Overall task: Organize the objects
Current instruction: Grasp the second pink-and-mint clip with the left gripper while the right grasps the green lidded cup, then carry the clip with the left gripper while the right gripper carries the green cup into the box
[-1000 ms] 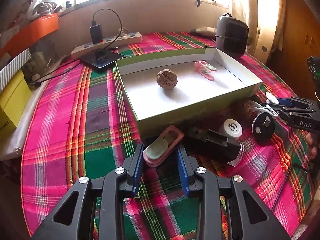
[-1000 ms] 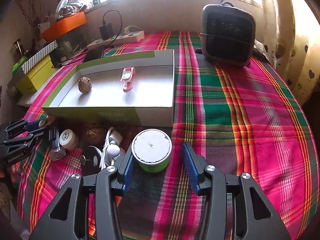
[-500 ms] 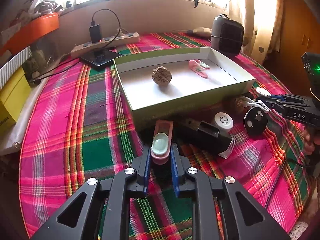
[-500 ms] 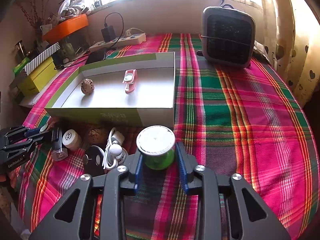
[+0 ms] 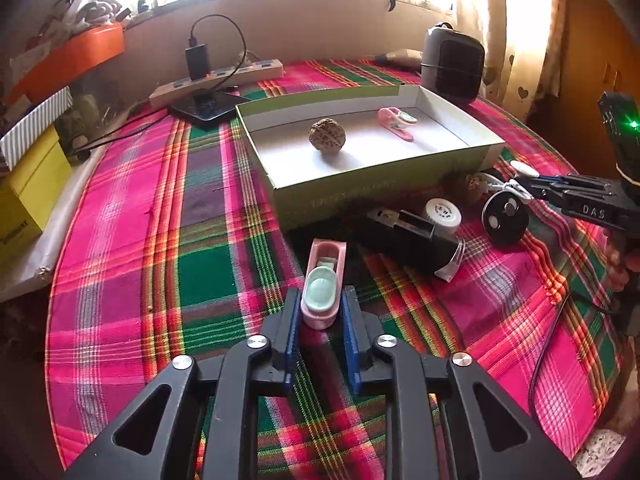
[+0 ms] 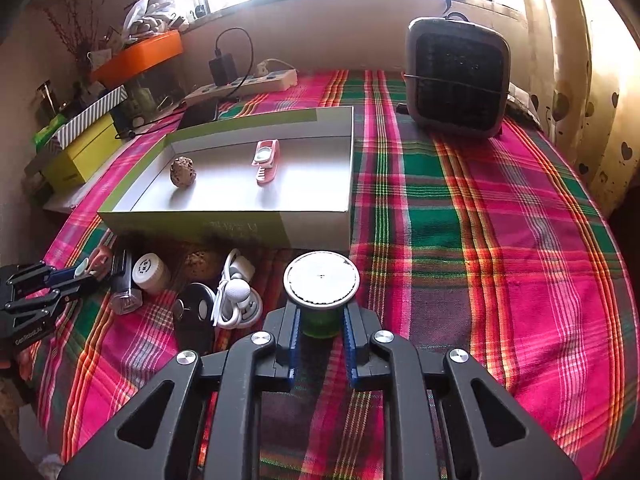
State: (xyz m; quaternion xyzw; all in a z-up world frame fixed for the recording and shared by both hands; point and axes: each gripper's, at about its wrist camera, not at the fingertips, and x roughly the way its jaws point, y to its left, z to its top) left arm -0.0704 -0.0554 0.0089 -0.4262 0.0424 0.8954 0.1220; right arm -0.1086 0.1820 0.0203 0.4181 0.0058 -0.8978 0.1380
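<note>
My left gripper (image 5: 320, 312) is shut on a pink clip with a mint pad (image 5: 323, 280), lifted above the plaid cloth in front of the open green-and-white box (image 5: 360, 192). My right gripper (image 6: 320, 320) is shut on a green jar with a white lid (image 6: 321, 280), held just in front of the box (image 6: 224, 224). Inside the box lie a walnut (image 5: 322, 141) and a second pink clip (image 5: 397, 122). Both also show in the right wrist view: the walnut (image 6: 183, 171) and the clip (image 6: 265, 165).
Loose items lie by the box front: a black device (image 5: 412, 236), a small white jar (image 5: 442, 214), a black disc (image 5: 505, 218), white earphones (image 6: 236, 296), another walnut (image 6: 202, 264). A grey fan heater (image 6: 458, 80), power strip (image 5: 224, 80), phone (image 5: 208, 109) and yellow box (image 5: 28, 196) stand around.
Both grippers closed from open: the left onto the pink clip, the right onto the green jar. Both objects have since been lifted and drawn back slightly from the box.
</note>
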